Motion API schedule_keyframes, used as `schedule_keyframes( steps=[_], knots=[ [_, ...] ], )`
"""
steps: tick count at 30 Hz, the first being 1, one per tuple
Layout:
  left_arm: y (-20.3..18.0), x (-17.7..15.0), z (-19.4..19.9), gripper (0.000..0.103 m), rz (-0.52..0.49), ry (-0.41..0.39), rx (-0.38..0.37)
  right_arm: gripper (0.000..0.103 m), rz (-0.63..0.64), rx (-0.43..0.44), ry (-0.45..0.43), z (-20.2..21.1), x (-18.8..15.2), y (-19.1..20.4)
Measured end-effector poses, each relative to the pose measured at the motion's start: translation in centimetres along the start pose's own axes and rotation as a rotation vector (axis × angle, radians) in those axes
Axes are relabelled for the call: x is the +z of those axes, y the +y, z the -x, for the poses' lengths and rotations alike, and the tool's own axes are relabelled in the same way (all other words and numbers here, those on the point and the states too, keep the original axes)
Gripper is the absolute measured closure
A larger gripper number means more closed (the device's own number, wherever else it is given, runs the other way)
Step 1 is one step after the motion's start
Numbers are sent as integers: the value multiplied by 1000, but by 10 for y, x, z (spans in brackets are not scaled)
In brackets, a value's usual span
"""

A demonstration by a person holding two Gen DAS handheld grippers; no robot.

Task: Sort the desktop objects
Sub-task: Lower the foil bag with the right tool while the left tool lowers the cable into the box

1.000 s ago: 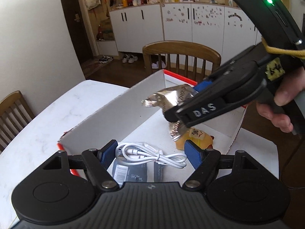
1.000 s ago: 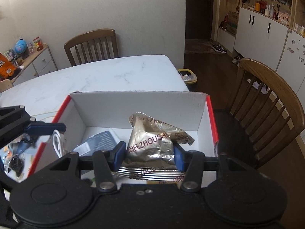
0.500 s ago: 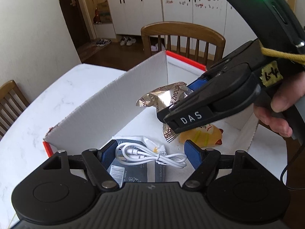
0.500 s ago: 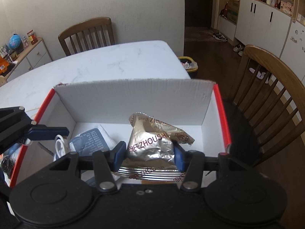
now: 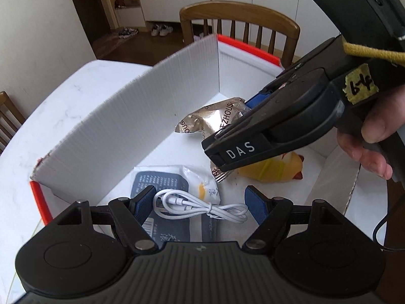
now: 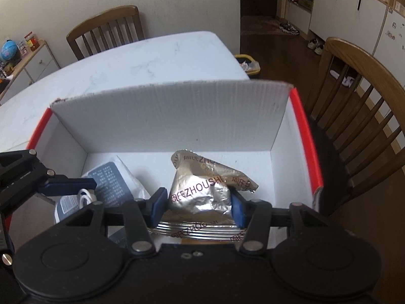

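While the right gripper (image 6: pixel 198 204) is clamped on a crinkled foil snack packet (image 6: pixel 202 192), its blue pads pressing both sides of the pack, it hangs inside the white cardboard box (image 6: pixel 177 121) that stands on the desk (image 6: pixel 126 71), toward the box's right-hand wall and above the floor. To finish this step well, I would lower the packet until its bottom seam meets the box floor, then spread the pads fully before lifting away, so the foil does not cling and ride back up. Seen from the left wrist, a yellow toy (image 5: pixel 273 171) lies under the packet, so setting down slightly toward the far corner should avoid stacking on it. The left gripper (image 5: pixel 200 204) stands apart with a coiled white cable (image 5: pixel 202 206) lying between its pads; whether the pads touch it I cannot tell. That cable rests over a blue-and-white pouch (image 5: pixel 159 185) near the box's left wall. Both tools are close together, so the left one is best kept clear of the right one's path.
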State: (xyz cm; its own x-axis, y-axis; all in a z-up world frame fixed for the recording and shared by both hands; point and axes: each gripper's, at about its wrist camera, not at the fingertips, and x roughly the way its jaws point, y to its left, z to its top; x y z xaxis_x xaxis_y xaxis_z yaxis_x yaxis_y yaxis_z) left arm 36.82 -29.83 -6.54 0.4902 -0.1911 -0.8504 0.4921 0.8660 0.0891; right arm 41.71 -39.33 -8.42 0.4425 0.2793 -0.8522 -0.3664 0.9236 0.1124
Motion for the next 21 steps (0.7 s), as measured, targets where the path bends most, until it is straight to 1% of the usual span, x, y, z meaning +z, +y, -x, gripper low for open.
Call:
schedule_keyframes(
  steps=[2,4,10,14,15,17,20,21],
  knots=[
    [-1,-1,-3,26,-9,21,-3,51,-1,2,6,-2,1,1],
    [-1,4,-11,26,-22,42,-1,51,-1,2,13,-3,2,1],
    [4,5,-18,26,-2,94,-36,50,3,-8,47,-7,4,4],
    [5,3,-18,26,5,95,-35,49,6,-13,48,-6,4,4],
    [5,2,-18,26,9,95,-38,47,9,-14,45,-6,4,4],
    [6,0,-16,26,16,93,-36,38,5,-12,37,-4,5,3],
    [6,-3,-11,26,16,81,-29,36,5,-9,12,3,7,3],
    [6,-4,-10,26,17,77,-26,33,6,-7,7,5,7,4]
  ],
)
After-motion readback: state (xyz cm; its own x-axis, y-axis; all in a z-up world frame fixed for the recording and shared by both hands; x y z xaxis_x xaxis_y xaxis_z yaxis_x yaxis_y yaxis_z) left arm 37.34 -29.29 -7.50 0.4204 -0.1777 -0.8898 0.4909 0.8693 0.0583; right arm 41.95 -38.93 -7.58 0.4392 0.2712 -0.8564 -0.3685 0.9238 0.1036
